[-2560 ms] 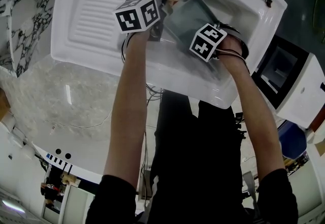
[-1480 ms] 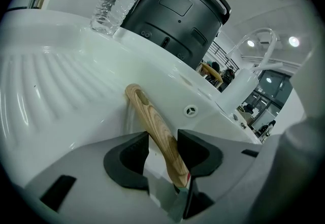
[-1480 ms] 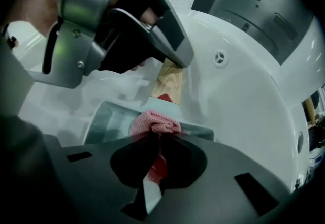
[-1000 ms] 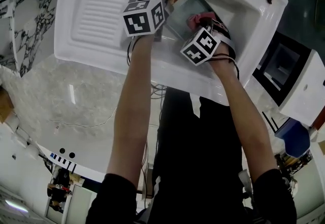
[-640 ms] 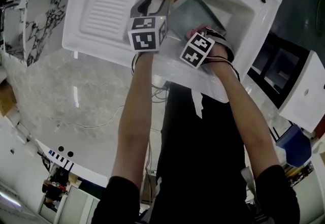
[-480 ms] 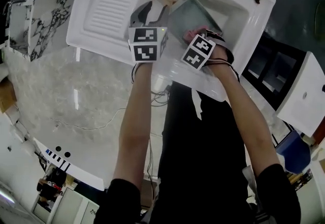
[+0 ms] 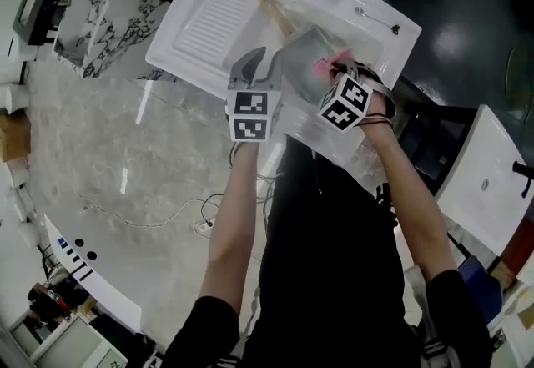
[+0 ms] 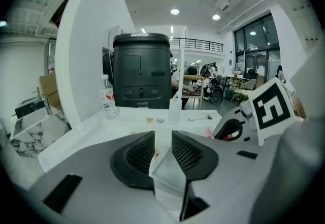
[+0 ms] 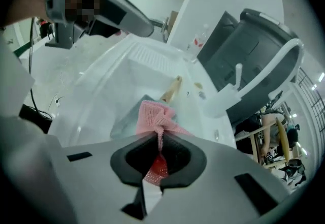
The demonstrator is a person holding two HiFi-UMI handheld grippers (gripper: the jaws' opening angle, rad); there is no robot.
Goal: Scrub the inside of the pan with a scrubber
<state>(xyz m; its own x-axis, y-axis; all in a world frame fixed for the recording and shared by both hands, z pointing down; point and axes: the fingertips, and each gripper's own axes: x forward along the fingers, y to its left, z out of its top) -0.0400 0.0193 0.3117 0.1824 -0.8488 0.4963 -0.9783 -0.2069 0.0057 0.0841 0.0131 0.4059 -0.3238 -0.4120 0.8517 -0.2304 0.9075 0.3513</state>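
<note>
Pinching the scrubber (image 9: pixel 154 115) in the right gripper (image 9: pixel 158 141), above the pan (image 9: pixel 124 121) ahead. Just closing the left gripper (image 8: pixel 163 139) to a narrow gap, empty, alongside.

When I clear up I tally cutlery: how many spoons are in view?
1. A spoon lies on the sink's back ledge, toward its right end, beyond the pan. More could be hidden under the pan.
</note>
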